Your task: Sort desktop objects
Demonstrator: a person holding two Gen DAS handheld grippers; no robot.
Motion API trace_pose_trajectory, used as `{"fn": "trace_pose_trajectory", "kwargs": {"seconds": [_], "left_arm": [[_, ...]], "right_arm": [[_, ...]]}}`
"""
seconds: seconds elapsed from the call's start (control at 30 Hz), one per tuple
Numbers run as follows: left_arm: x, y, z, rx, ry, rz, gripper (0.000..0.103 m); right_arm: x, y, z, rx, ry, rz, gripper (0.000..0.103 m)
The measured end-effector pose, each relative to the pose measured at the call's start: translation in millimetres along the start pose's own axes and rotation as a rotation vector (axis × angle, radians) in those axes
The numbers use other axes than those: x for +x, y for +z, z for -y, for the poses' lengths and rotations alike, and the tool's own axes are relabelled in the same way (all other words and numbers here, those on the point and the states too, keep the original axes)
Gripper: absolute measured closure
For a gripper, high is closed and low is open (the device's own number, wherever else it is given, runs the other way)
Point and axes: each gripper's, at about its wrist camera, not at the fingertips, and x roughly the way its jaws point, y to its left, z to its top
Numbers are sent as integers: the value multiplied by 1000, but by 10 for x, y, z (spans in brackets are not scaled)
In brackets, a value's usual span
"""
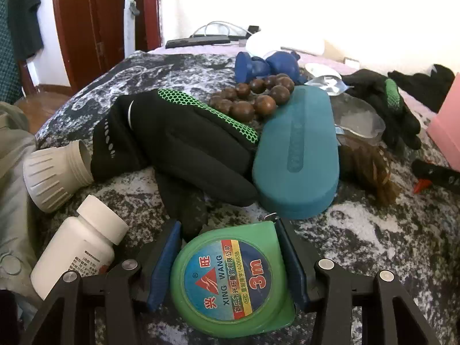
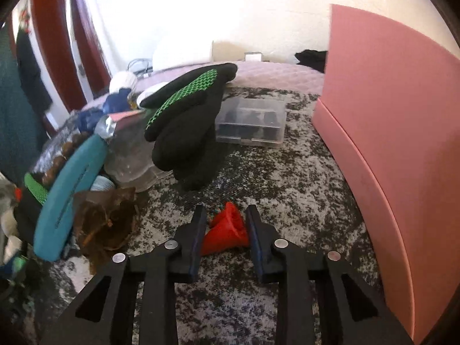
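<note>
Item 1: green tape measure [image 1: 230, 281], lower centre of the left wrist view. Clamped flat-side up between both pads of the left tongs [image 1: 230, 258], about half open; gripped across its width, probably so the round case cannot roll out.

Item 2: red cone-shaped piece [image 2: 227, 230], lower centre of the right wrist view, on the mottled tabletop [image 2: 302, 187]. It lies between the pads of the right tongs [image 2: 225, 224], narrowly open; whether the pads press it cannot be told.

Item 3: pink box [image 2: 388, 143], right of frame, likely a sorting destination.

Clutter, left wrist view: black glove [image 1: 178, 143], teal case [image 1: 299, 155], wooden beads [image 1: 253, 97], white bottle [image 1: 77, 244], grey cap [image 1: 54, 172]. Right wrist view: second glove [image 2: 189, 126] and clear box [image 2: 253, 123] stand beyond the cone.
</note>
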Motion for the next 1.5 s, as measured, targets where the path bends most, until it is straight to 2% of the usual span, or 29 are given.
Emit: {"fn": "trace_pose_trajectory", "kwargs": {"seconds": [0.07,0.1,0.17,0.2,0.33,0.57,0.83,1.03,1.23,1.3,1.4,1.5], "left_arm": [[-47,19,15,4,-5,5,46],[-85,30,21,6,-10,14,46],[-172,50,30,8,-22,38,46],[-204,53,31,10,-29,50,46],[-200,62,40,11,-30,40,46],[-190,66,45,8,-32,30,46],[-362,138,108,6,-59,42,46],[-787,204,200,29,-88,89,46],[-1201,263,132,-22,-108,132,46],[-1302,279,198,-18,-119,143,46],[-1408,335,496,37,-142,165,48],[-1482,446,984,114,-247,180,51]], "right_arm": [[-42,-8,73,41,17,16,76],[-63,-12,109,61,26,23,85],[-121,-23,136,77,38,37,87],[-138,-31,137,82,42,42,94],[-199,-49,168,103,59,62,98],[-410,-28,112,84,78,124,98],[-858,15,51,61,91,191,98],[-1349,-138,-147,36,104,191,98],[-2004,-186,-221,14,50,248,98],[-2194,-235,-154,26,29,261,98],[-2371,-282,63,53,-2,282,98],[-2557,-259,333,78,-33,311,98]]}}
